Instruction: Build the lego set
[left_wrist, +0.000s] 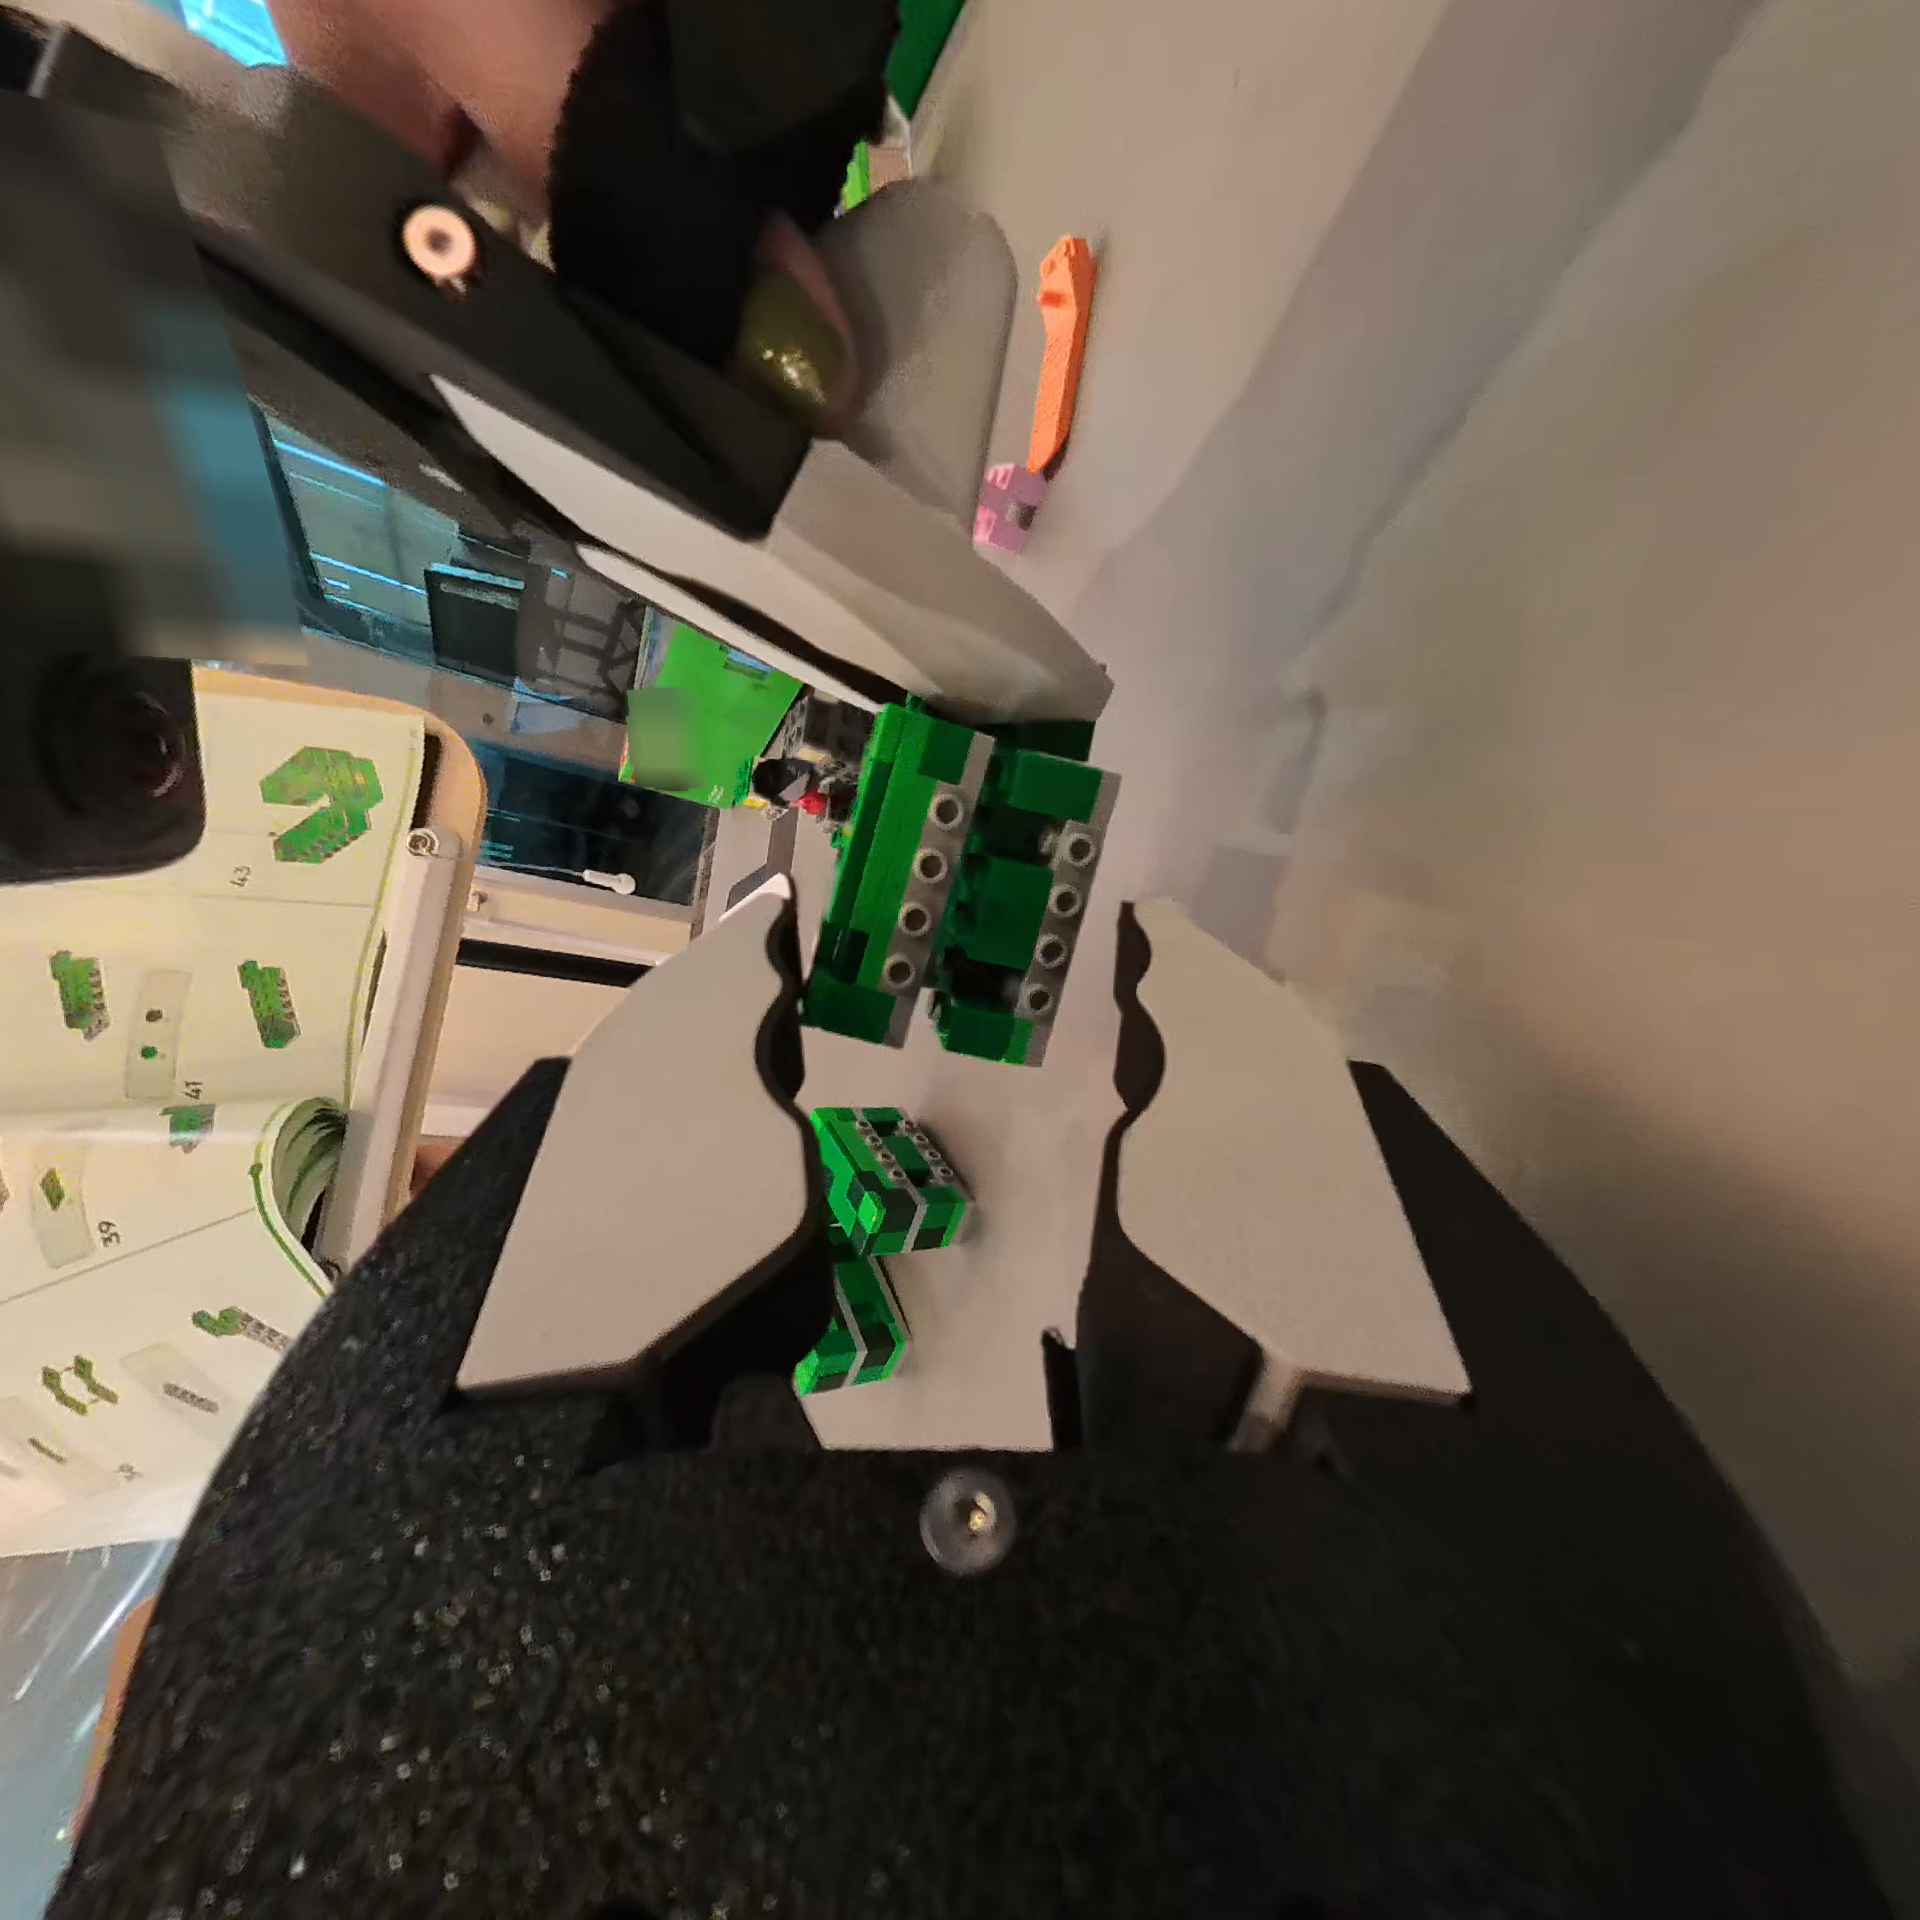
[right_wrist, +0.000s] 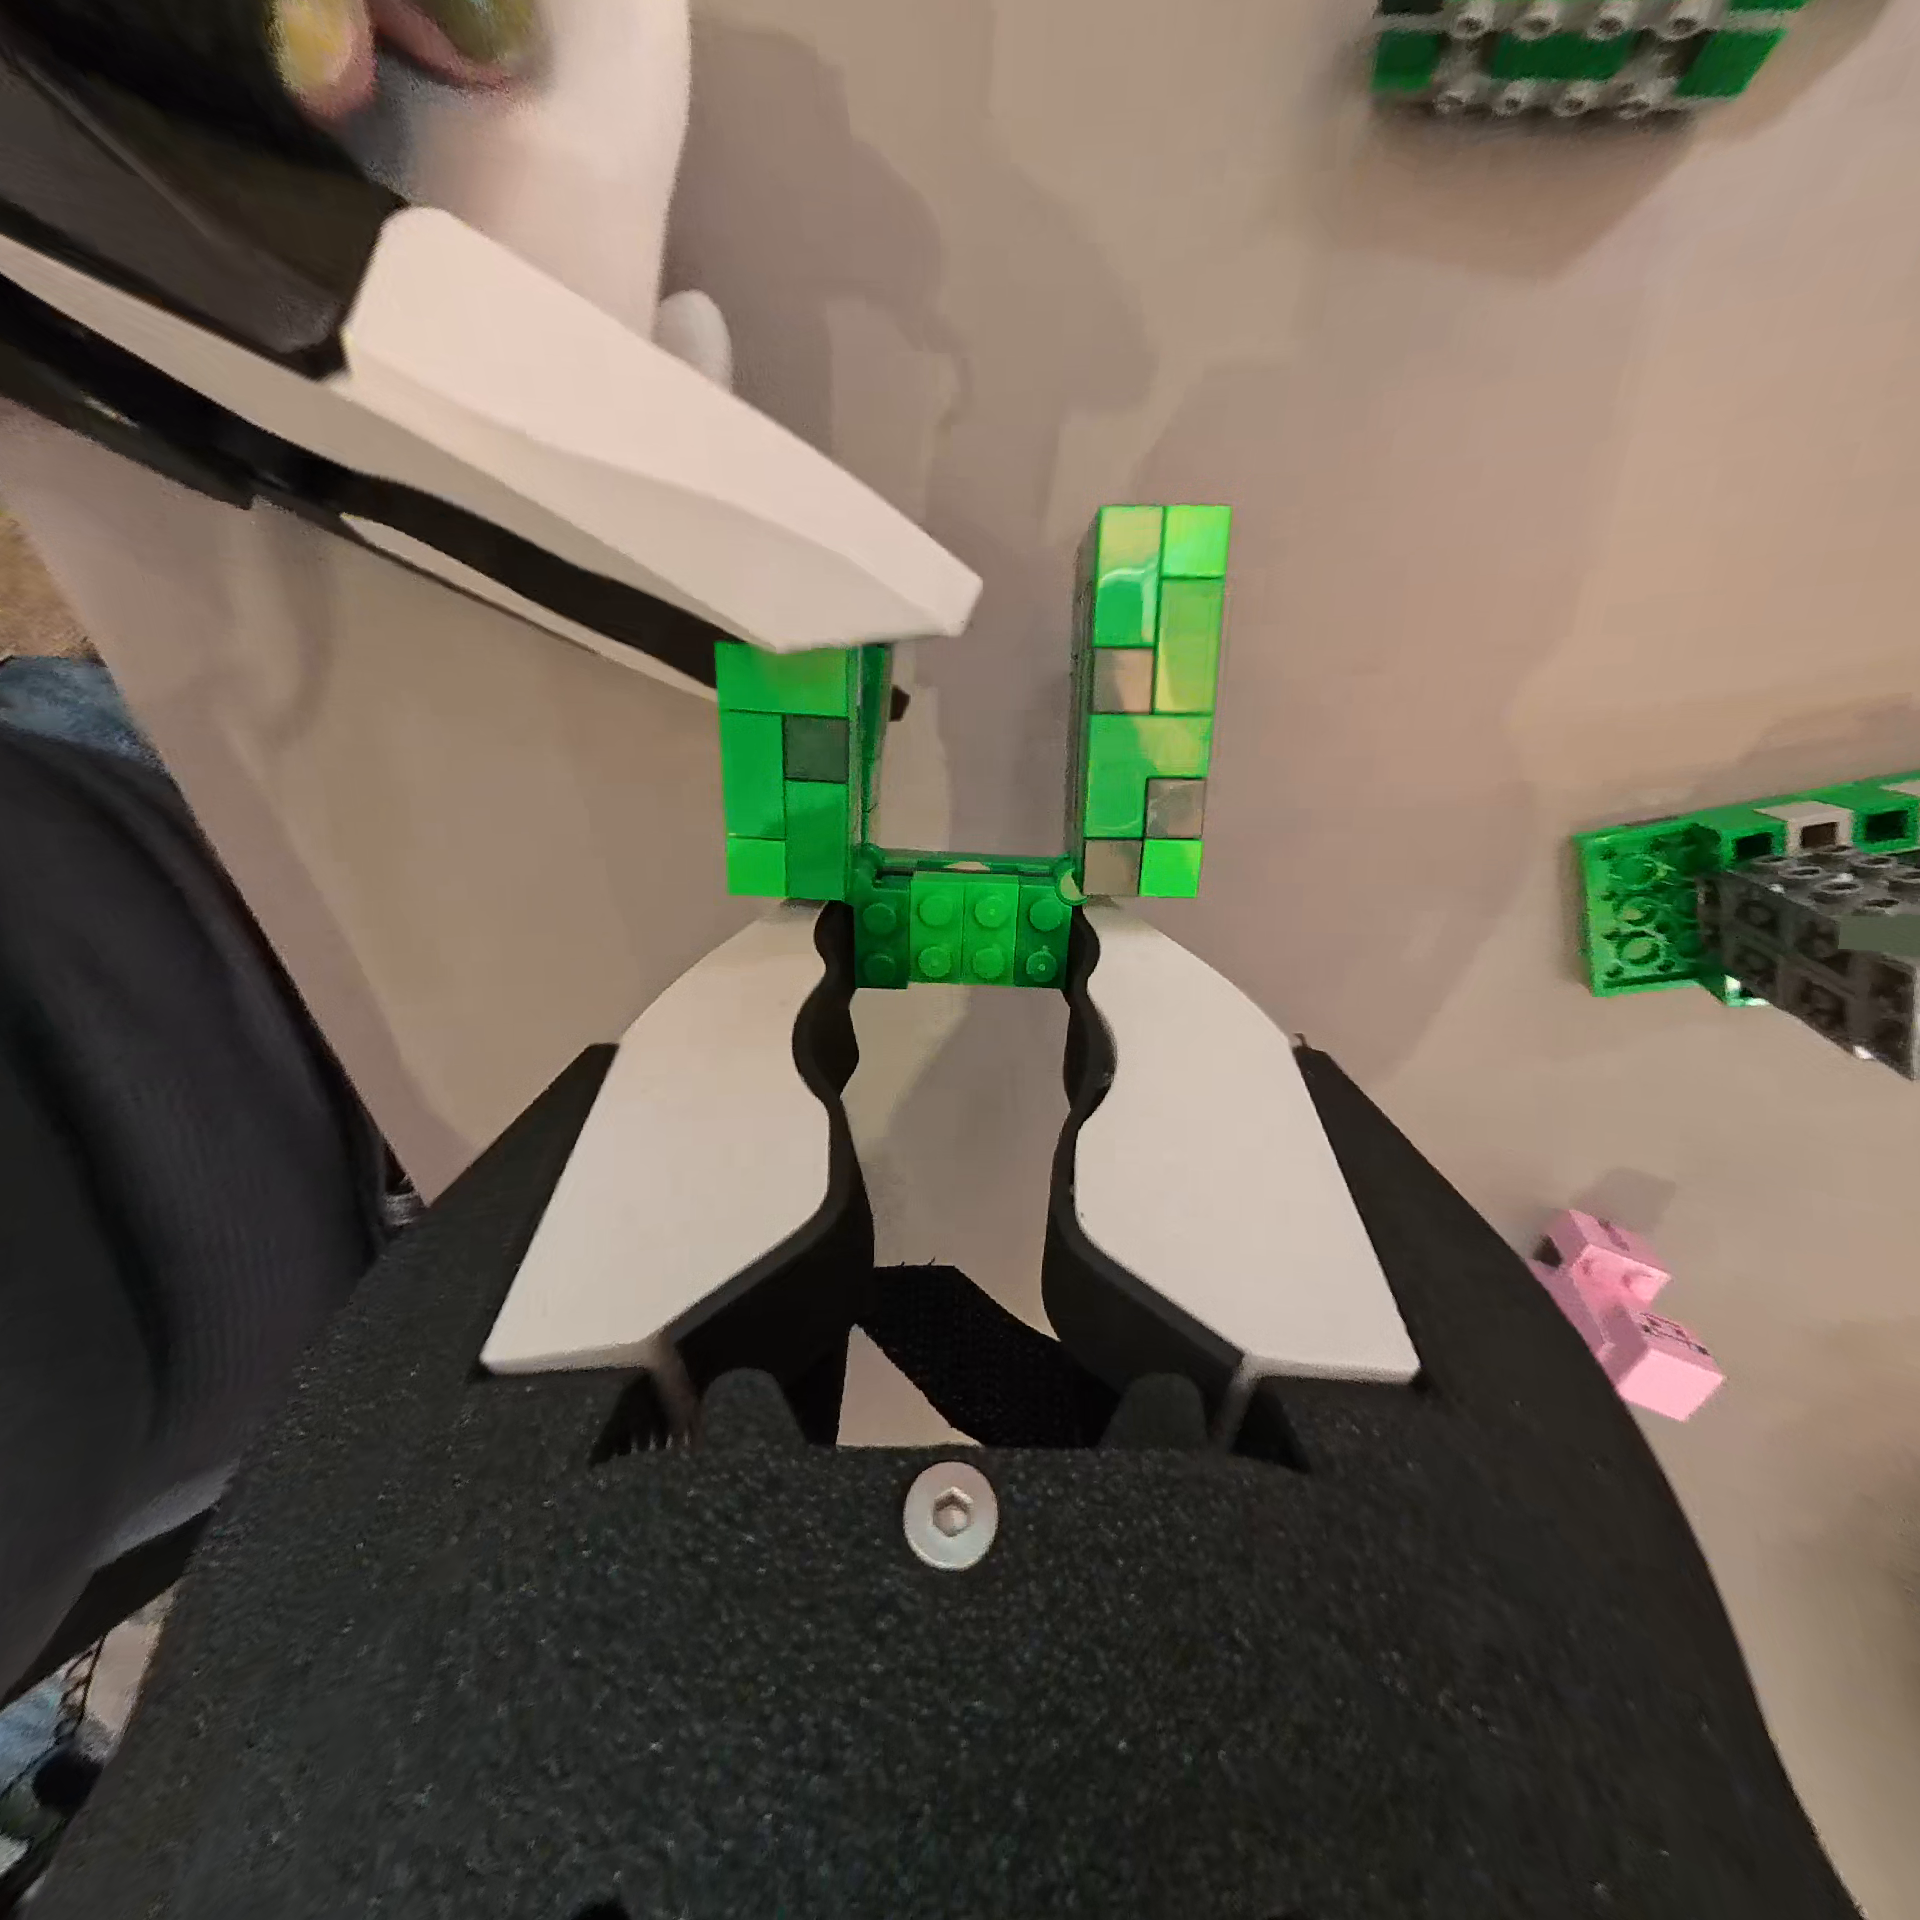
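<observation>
Right hand-held gripper (right_wrist: 961, 940) clamps U-shaped green assembly (right_wrist: 961, 831), 2 arms pointing away; left hand-held gripper (left_wrist: 961, 940) gapes.

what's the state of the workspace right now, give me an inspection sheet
surface: pale table, no spills seen
job's things: U-shaped green piece held off the table; green and grey block and a second block lying loose; instruction booklet open
clutter: pink piece; orange separator tool
grippers: right gripper shut on the U's studded base; left gripper open, one finger at the U's arm
cables: nothing seen
surroundings: person's dark sleeve; green box behind
</observation>
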